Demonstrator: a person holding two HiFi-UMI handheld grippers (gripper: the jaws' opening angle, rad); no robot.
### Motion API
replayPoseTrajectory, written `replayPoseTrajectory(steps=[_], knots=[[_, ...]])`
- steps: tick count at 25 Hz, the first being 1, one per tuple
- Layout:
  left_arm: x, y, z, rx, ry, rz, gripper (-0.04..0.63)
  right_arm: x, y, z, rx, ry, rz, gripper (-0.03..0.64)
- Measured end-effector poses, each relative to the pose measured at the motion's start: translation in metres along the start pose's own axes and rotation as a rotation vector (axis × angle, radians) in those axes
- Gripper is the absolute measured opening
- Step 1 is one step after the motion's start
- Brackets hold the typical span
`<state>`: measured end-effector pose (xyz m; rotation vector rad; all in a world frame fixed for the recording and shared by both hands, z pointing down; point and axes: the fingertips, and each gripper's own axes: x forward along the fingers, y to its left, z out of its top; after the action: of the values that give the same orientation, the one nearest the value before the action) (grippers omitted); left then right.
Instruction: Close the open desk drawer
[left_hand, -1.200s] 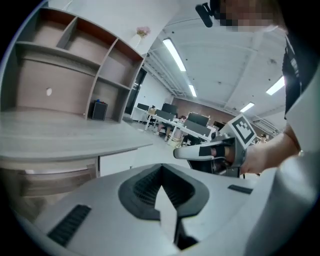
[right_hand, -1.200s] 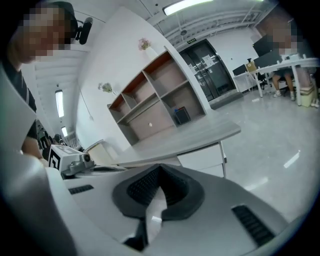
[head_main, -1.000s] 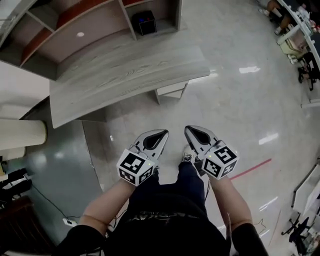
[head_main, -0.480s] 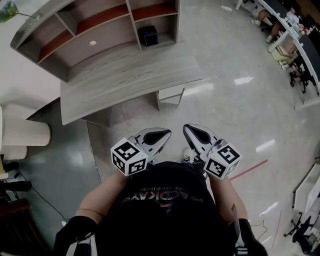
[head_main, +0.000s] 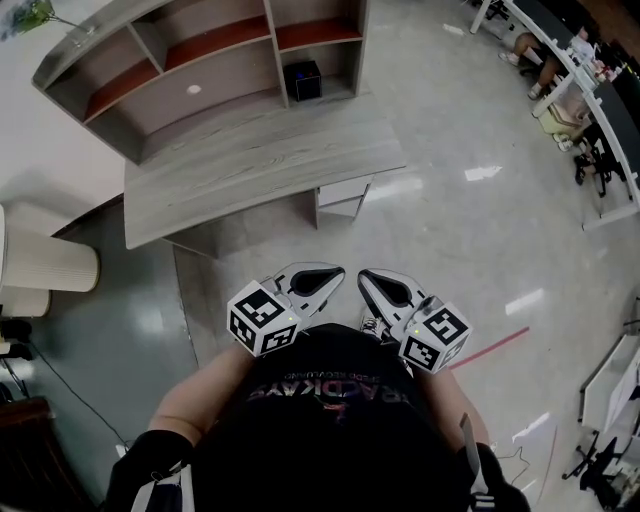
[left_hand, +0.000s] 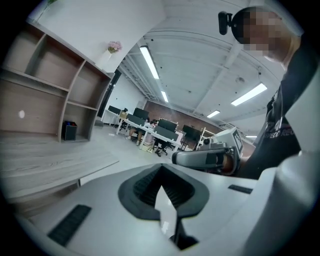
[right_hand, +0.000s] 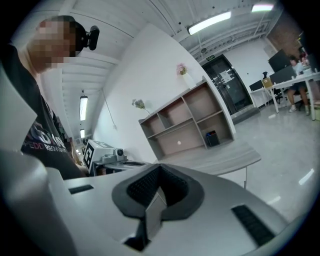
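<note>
The grey wood desk (head_main: 260, 165) stands some way ahead of me, with a shelf unit (head_main: 200, 60) on its back. Under its right end a white drawer unit (head_main: 343, 192) shows, its front sticking out slightly past the desk edge. My left gripper (head_main: 335, 272) and right gripper (head_main: 365, 276) are held side by side close to my body, well short of the desk, both shut and empty. In the left gripper view the shut jaws (left_hand: 161, 167) point past the desk's right end. In the right gripper view the shut jaws (right_hand: 159, 167) point at the desk (right_hand: 225, 155).
A black box (head_main: 302, 80) sits in a shelf compartment. A cream round column (head_main: 45, 262) stands at the left, over a darker floor area. Red tape (head_main: 495, 342) marks the glossy floor at the right. Office desks and chairs (head_main: 580, 60) fill the far right.
Both grippers have risen and drawn closer to my chest, staying shut. The desk now sits a little farther up in the head view, with more of the shelf unit showing.
</note>
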<state>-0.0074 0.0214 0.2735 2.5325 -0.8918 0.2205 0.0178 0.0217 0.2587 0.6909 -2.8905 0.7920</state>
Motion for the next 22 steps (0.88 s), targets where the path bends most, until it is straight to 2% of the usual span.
replayPoseTrajectory(steps=[14,22], knots=[[-0.015,0.007,-0.016,-0.061,-0.018,0.05,0.011,0.008,0.01,-0.02,0.006,0.055,0.031,0.017],[-0.015,0.007,-0.014,-0.041,-0.008,0.04,0.011,0.009,0.01,-0.022,0.03,0.041,0.027,0.017]])
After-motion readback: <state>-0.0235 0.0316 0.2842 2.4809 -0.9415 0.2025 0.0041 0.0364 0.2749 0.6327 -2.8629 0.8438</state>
